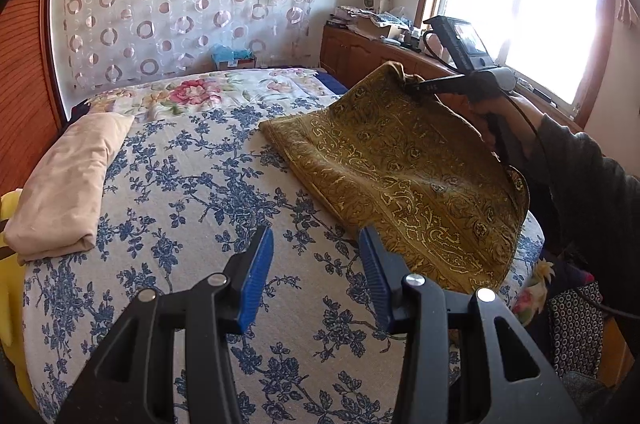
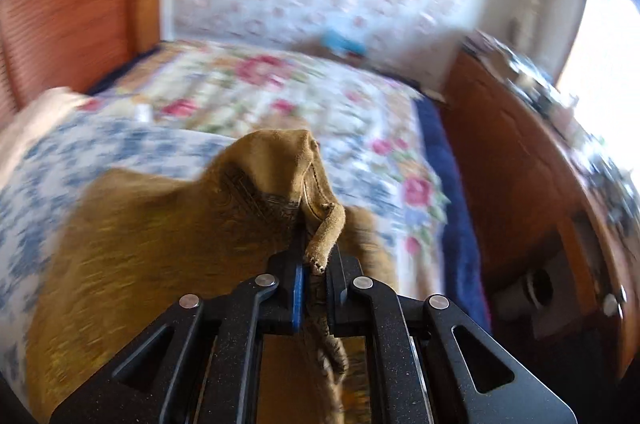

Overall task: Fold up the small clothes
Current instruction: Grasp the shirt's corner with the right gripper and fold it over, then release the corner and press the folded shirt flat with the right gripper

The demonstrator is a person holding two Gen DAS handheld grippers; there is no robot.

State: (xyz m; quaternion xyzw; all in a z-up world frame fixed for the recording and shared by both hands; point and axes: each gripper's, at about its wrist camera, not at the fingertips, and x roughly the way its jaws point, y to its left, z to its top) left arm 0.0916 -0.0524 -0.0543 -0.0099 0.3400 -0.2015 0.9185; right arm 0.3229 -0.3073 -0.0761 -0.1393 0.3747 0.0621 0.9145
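My right claw [image 2: 314,264] is clamped tight on a corner of the mustard paisley cloth [image 1: 400,168], lifting that corner off the bed [image 1: 192,184] while the rest drapes down across the blue-flowered bedspread on the bed's right side. My left claw [image 1: 316,264] hangs partly open over the bedspread with nothing between its blue pads [image 1: 256,276], just beside the cloth's near edge. A folded beige cloth [image 1: 64,180] lies at the bed's left edge.

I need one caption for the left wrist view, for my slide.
Right tongs lift a corner of the mustard cloth off the bed; left tongs wait open.
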